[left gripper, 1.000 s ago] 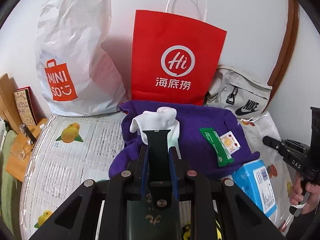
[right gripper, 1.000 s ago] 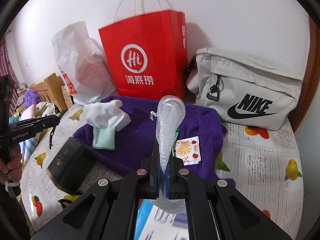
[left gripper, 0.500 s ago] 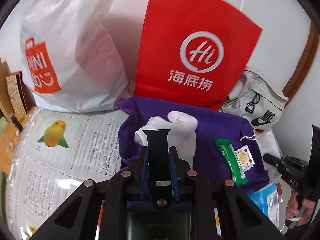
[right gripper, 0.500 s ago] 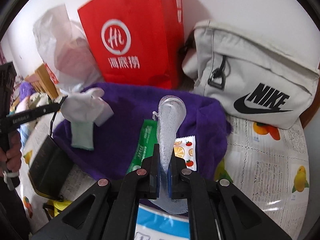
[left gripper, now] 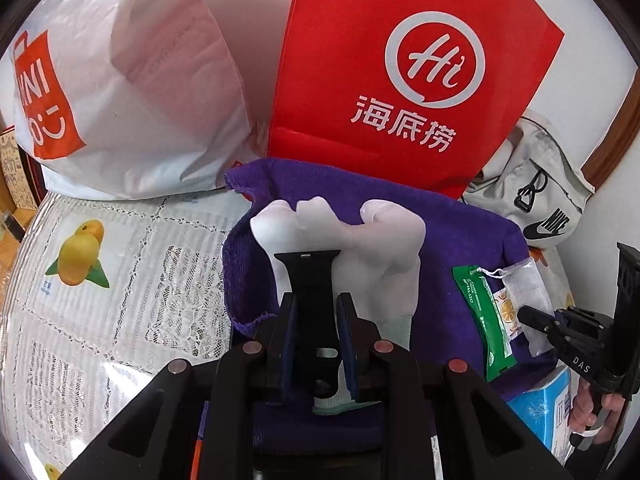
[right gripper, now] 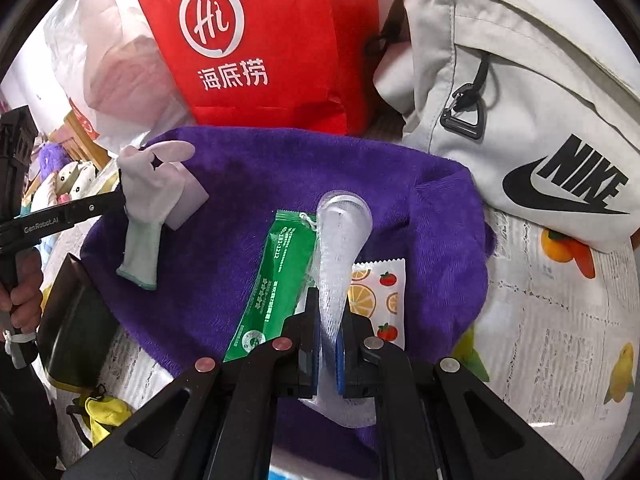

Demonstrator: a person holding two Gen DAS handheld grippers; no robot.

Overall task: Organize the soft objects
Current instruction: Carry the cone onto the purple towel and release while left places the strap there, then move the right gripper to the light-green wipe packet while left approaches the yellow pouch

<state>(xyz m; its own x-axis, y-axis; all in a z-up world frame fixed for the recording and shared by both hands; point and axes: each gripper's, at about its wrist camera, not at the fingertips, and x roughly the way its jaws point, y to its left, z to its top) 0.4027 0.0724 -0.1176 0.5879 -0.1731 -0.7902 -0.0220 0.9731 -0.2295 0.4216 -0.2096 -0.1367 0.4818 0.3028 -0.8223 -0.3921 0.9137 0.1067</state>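
Note:
A purple towel (left gripper: 460,248) (right gripper: 260,184) lies on the table. My left gripper (left gripper: 310,276) is shut on a white glove (left gripper: 380,240) with a pale green cuff, held just over the towel's left part; the glove also shows in the right wrist view (right gripper: 154,200). My right gripper (right gripper: 328,320) is shut on a white mesh pouch (right gripper: 340,236), held over the towel's middle; the pouch also shows in the left wrist view (left gripper: 528,288). A green sachet (right gripper: 276,280) and a fruit-print sachet (right gripper: 380,292) lie on the towel under the pouch.
A red paper bag (left gripper: 400,80) (right gripper: 256,40), a white Miniso plastic bag (left gripper: 120,80) and a grey Nike bag (right gripper: 520,100) stand behind the towel against the wall. A dark box (right gripper: 76,328) lies left of the towel. A blue box (left gripper: 540,404) sits at its near edge.
Both grippers have moved forward and down toward the purple towel, still holding the glove and the mesh pouch. The bags behind now loom larger.

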